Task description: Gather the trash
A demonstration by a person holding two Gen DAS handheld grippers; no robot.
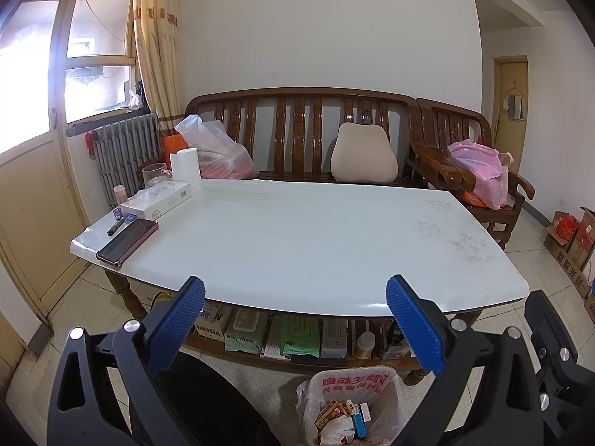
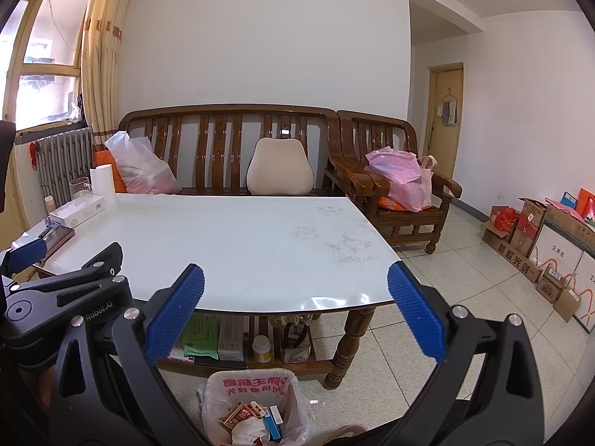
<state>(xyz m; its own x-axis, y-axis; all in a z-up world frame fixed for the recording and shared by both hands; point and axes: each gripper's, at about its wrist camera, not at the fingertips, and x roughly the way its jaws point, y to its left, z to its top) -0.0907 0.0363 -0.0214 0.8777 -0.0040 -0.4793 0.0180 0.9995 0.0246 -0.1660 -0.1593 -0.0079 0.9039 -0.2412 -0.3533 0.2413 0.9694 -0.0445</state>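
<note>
A trash bin lined with a white bag with red print (image 1: pixel 349 405) stands on the floor before the table; it also shows in the right wrist view (image 2: pixel 256 409). Inside lie small cartons (image 1: pixel 334 410) and crumpled white paper (image 1: pixel 336 429). My left gripper (image 1: pixel 295 321) is open and empty, held above the bin at the near edge of the white table (image 1: pixel 297 238). My right gripper (image 2: pixel 295 319) is open and empty, to the right of the left one, whose body shows in the right wrist view (image 2: pixel 55 297).
At the table's far left lie a phone (image 1: pixel 126 241), a white box (image 1: pixel 156 199), a paper roll (image 1: pixel 184 167) and a glass mug (image 1: pixel 154 174). A wooden bench (image 1: pixel 297 130) with bags stands behind. Cardboard boxes (image 2: pixel 535 245) line the right wall. A shelf under the table holds wipes.
</note>
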